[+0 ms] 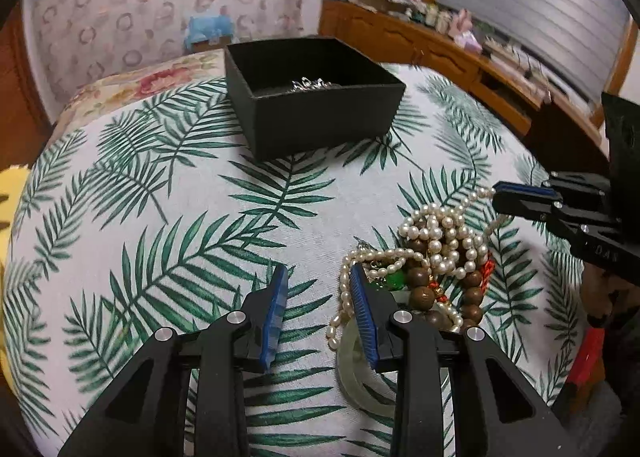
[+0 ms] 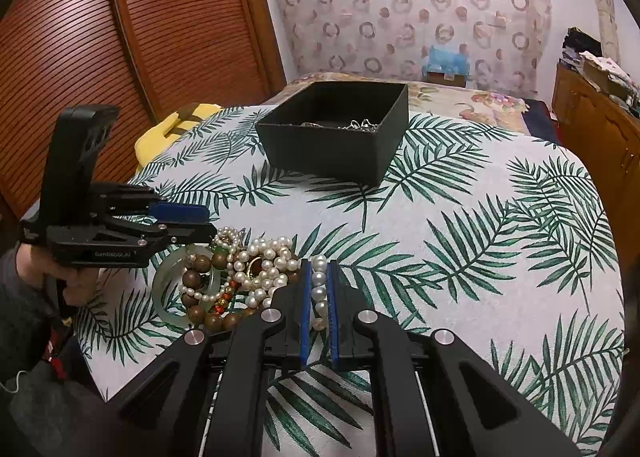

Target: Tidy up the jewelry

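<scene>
Jewelry (image 2: 236, 277) lies tangled on the tablecloth (image 2: 460, 257) before the box (image 2: 336, 129); the right gripper (image 2: 319, 285) pinches a pearl strand (image 2: 319, 277), seemingly to free it, while the left gripper (image 1: 320, 309) gapes empty beside the heap.

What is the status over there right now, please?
Right gripper shut on pearl necklace. Left gripper open beside jewelry pile. Black box beyond, path clear.

My right tongs (image 2: 319, 277) angle downward, blue pads nearly together and pinching a pearl strand (image 2: 319, 280). My left tongs (image 1: 320, 297) tilt down too, partly spread with nothing between them, gripped in my left hand (image 2: 72, 277).
</scene>
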{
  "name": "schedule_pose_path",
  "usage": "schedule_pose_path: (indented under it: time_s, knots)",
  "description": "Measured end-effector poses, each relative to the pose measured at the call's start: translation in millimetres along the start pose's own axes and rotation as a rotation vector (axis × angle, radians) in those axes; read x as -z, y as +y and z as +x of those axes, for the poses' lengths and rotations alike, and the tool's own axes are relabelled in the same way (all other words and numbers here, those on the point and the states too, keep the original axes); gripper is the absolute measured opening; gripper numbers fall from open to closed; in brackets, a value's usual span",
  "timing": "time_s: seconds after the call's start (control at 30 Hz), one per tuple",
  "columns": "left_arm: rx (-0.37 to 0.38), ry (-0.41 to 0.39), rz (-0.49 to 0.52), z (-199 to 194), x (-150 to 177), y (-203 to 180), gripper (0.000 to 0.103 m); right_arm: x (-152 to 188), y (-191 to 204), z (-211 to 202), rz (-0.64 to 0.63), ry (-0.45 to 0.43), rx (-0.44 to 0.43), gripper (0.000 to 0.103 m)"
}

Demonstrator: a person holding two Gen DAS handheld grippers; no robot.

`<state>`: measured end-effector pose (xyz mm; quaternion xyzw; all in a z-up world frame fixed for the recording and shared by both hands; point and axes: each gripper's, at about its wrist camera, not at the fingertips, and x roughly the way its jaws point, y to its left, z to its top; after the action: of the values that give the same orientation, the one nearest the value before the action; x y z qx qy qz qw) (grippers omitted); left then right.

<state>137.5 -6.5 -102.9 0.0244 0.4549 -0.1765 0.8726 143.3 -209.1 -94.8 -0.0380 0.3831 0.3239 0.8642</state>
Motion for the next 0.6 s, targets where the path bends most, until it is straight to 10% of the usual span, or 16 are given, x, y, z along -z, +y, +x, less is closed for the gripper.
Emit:
schedule_pose_path:
  time_s: [0.6]
  knots:
    - [-0.015,0.016,0.084,1.1,-1.5,0.1,0.004,-7.6,7.5,-3.8,-0.014,-0.015,-0.005,0.009]
